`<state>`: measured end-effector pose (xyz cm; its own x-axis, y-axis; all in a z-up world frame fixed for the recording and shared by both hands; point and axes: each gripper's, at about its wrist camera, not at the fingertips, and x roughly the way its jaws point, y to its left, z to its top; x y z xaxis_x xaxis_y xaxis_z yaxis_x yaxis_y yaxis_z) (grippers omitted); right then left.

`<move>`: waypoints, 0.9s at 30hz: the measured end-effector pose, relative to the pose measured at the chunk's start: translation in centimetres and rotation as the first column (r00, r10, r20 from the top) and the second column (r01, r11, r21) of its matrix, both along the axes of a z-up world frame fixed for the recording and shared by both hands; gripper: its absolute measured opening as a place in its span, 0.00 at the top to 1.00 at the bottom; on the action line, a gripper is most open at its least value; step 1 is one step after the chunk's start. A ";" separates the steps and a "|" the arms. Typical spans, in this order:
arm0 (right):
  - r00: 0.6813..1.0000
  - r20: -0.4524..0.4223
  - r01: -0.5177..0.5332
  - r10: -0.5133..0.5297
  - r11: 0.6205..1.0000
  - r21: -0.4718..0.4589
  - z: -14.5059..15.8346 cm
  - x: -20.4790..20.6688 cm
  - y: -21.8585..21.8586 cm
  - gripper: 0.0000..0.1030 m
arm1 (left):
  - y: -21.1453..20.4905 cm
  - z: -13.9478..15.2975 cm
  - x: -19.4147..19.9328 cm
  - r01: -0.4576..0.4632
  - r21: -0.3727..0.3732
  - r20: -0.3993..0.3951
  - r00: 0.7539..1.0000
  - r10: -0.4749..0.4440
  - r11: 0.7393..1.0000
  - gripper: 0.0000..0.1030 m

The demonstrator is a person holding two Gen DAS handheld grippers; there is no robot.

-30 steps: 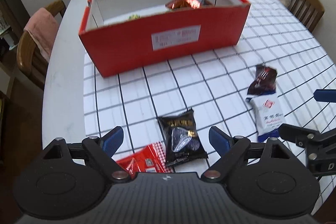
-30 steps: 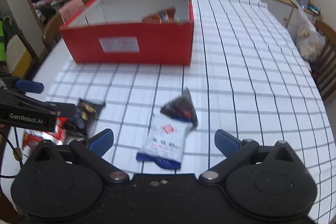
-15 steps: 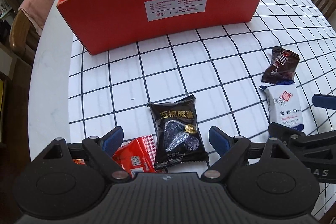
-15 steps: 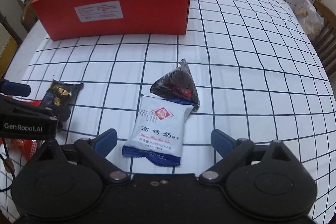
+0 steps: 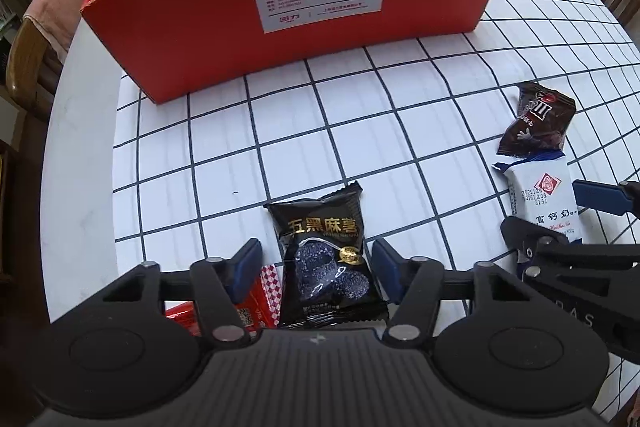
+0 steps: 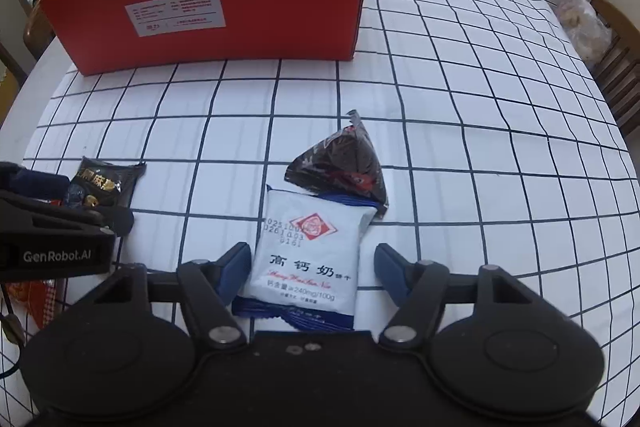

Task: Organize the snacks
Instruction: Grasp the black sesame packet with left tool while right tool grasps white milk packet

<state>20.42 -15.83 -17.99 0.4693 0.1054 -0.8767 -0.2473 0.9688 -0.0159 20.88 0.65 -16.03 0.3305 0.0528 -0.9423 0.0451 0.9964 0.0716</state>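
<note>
We have both grippers down at the table, each with a snack between its spread fingers. Our left gripper [image 5: 316, 269] stands open, its blue pads either side of the black sesame mochi packet [image 5: 326, 259], not yet pressing it. The packet sits at bottom centre of the left wrist view, its long axis running up the frame, along the fingers, so the pads would close across its short width. A red checkered packet [image 5: 256, 301] lies partly under its left edge, just behind the left pad, and we judge it may be nipped along with the black one.

Our right gripper [image 6: 314, 269] is likewise open, straddling the white milk biscuit packet [image 6: 310, 259] at bottom centre of the right wrist view. Its long axis also points away from us, towards the top of the frame. The left pad looks to be touching the packet's edge, while the right pad stands clear. A dark triangular packet [image 6: 344, 163] overlaps its far end, just above it in the frame.

The red cardboard box [image 6: 208, 15] fills the upper left of the right view and the top of the left view, well apart from both snacks across the checked tablecloth [image 6: 440, 107]. Each hand is nearer its own packet. We judge the next move is simply to close on both.
</note>
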 end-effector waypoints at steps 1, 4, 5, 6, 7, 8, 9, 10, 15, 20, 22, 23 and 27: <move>1.000 0.005 0.004 -0.004 1.000 0.000 0.0 0.0 0.0 0.41 | 0.0 0.0 0.0 0.002 -0.001 0.002 1.000 -0.002 1.000 0.47; 1.000 0.017 0.017 -0.017 1.000 0.002 0.2 -0.2 -0.2 0.49 | 0.0 0.1 -0.1 0.005 -0.012 0.001 1.000 -0.005 1.000 0.58; 1.000 0.018 0.022 -0.022 1.000 0.005 0.2 -0.2 -0.2 0.51 | -0.1 0.1 -0.1 0.007 -0.015 0.001 1.000 -0.007 1.000 0.60; 0.999 0.021 0.024 -0.024 1.000 0.006 0.2 -0.2 -0.2 0.51 | -0.1 0.2 -0.2 0.011 -0.012 0.005 1.000 -0.011 1.000 0.61; 0.999 0.023 0.025 -0.025 1.000 0.007 0.3 -0.3 -0.3 0.52 | -0.2 0.2 -0.3 0.014 -0.010 0.009 1.000 -0.014 1.000 0.62; 0.999 0.023 0.029 -0.029 1.000 0.010 0.3 -0.3 -0.3 0.52 | -0.2 0.2 -0.3 0.015 -0.011 0.010 1.000 -0.015 1.000 0.62; 0.999 0.024 0.034 -0.034 0.999 0.016 0.3 -0.4 -0.4 0.52 | -0.2 0.2 -0.4 0.014 -0.014 0.010 1.000 -0.014 1.000 0.63; 0.999 0.024 0.040 -0.040 0.999 0.021 0.3 -0.4 -0.5 0.53 | -0.1 0.2 -0.4 0.012 -0.017 0.009 1.000 -0.012 1.000 0.64; 0.998 0.020 0.065 -0.066 0.997 0.049 0.6 -0.8 -1.2 0.54 | 0.1 0.7 -0.7 0.010 -0.039 0.009 1.000 -0.009 0.999 0.65; 0.997 0.026 0.068 -0.070 0.995 0.080 1.5 -1.9 -1.7 0.54 | 0.7 1.4 -1.4 0.011 -0.066 0.023 1.000 -0.009 0.998 0.65; 0.997 0.030 0.073 -0.077 0.993 0.095 1.9 -2.2 -1.8 0.54 | 0.9 1.7 -1.6 0.008 -0.072 0.027 1.000 -0.006 0.997 0.65; 0.996 0.033 0.075 -0.079 0.992 0.103 2.3 -2.4 -1.8 0.54 | 1.0 1.9 -1.7 0.004 -0.075 0.029 1.000 -0.002 0.997 0.65; 0.996 0.062 0.053 -0.062 0.990 0.131 4.0 -3.0 -1.5 0.54 | 1.7 3.1 -2.1 -0.012 -0.101 0.049 0.999 0.017 0.995 0.65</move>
<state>17.42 -17.38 -14.03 0.5339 0.1874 -0.8245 -0.1939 0.9763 0.0964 18.75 2.36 -12.90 0.3770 -0.0366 -0.9255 0.0299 0.9992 -0.0273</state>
